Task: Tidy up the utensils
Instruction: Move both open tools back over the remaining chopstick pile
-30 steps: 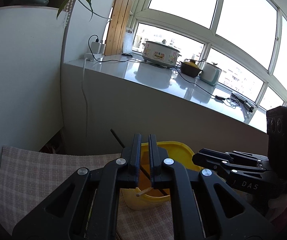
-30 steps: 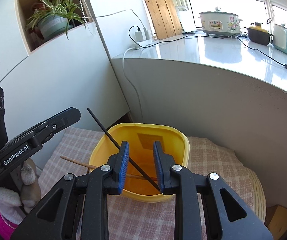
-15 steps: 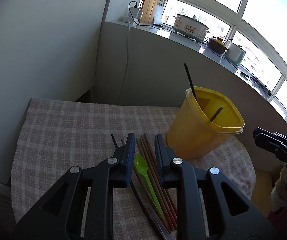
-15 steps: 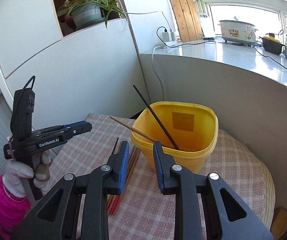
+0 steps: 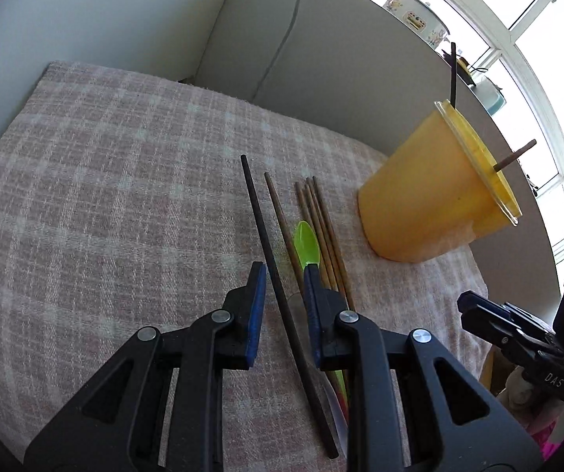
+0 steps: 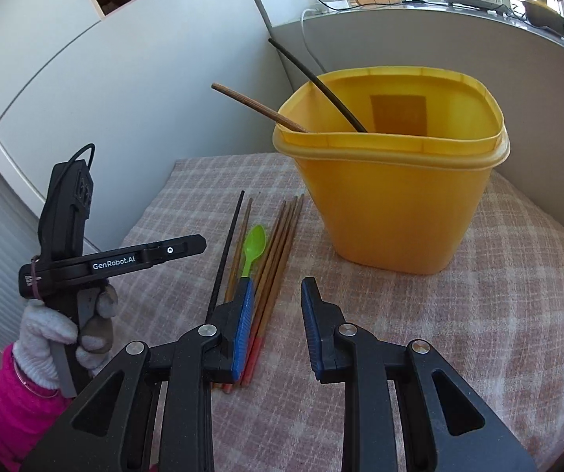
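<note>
Where checked cloth (image 6: 439, 314) meets white sill wall (image 6: 459, 47), left tongs (image 5: 284, 271) and right tongs (image 6: 276, 291) gape empty.

The cloth (image 5: 97, 181) left of the sticks (image 5: 323, 220) is bare, with lots of room. The yellow tub (image 6: 392, 204) stands close on their right and blocks that side. Two sticks poke out of its open top.

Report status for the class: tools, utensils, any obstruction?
Left tool open above black chopstick; right tool open, empty. Two chopsticks in yellow bin. Nothing blocking.
</note>
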A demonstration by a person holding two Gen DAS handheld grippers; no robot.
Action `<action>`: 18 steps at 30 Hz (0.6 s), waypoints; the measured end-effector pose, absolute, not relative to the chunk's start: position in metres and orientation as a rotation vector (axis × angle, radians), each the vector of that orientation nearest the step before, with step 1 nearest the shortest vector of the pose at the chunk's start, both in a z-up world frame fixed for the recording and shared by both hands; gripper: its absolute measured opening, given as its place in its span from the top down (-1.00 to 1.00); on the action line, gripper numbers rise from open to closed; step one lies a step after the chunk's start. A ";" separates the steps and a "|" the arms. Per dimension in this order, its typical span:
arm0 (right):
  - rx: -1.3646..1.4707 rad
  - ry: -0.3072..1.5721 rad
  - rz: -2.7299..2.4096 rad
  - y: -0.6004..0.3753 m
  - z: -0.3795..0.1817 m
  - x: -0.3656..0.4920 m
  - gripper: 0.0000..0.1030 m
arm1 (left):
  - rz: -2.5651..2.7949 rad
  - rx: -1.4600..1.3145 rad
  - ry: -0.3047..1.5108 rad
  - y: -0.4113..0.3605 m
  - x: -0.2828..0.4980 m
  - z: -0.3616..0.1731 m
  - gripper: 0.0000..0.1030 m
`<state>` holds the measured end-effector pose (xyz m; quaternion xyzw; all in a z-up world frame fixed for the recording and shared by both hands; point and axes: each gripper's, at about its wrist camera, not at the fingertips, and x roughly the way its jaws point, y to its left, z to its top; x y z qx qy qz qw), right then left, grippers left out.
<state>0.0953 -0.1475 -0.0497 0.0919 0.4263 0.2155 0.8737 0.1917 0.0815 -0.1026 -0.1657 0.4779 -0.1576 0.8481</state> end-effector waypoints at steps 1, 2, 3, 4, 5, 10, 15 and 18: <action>0.219 0.910 0.456 -0.147 -0.056 0.099 0.56 | -0.330 -0.348 1.011 0.081 0.194 -0.104 0.65; 0.246 0.928 0.463 -0.146 -0.062 0.103 0.56 | -0.329 -0.349 1.015 0.081 0.194 -0.106 0.65; 0.269 0.945 0.466 -0.145 -0.068 0.106 0.56 | -0.326 -0.350 1.020 0.081 0.196 -0.109 0.65; 0.286 0.960 0.466 -0.144 -0.074 0.108 0.56 | -0.323 -0.351 1.024 0.081 0.197 -0.111 0.65; 0.292 0.972 0.462 -0.143 -0.079 0.111 0.56 | -0.321 -0.351 1.027 0.081 0.199 -0.113 0.65; 0.315 1.028 0.446 -0.133 -0.100 0.125 0.56 | -0.312 -0.362 1.038 0.082 0.206 -0.121 0.65; 0.330 1.051 0.437 -0.126 -0.109 0.137 0.56 | -0.322 -0.373 1.041 0.081 0.214 -0.127 0.65; 0.341 1.060 0.424 -0.125 -0.114 0.143 0.56 | -0.320 -0.366 1.049 0.077 0.217 -0.131 0.65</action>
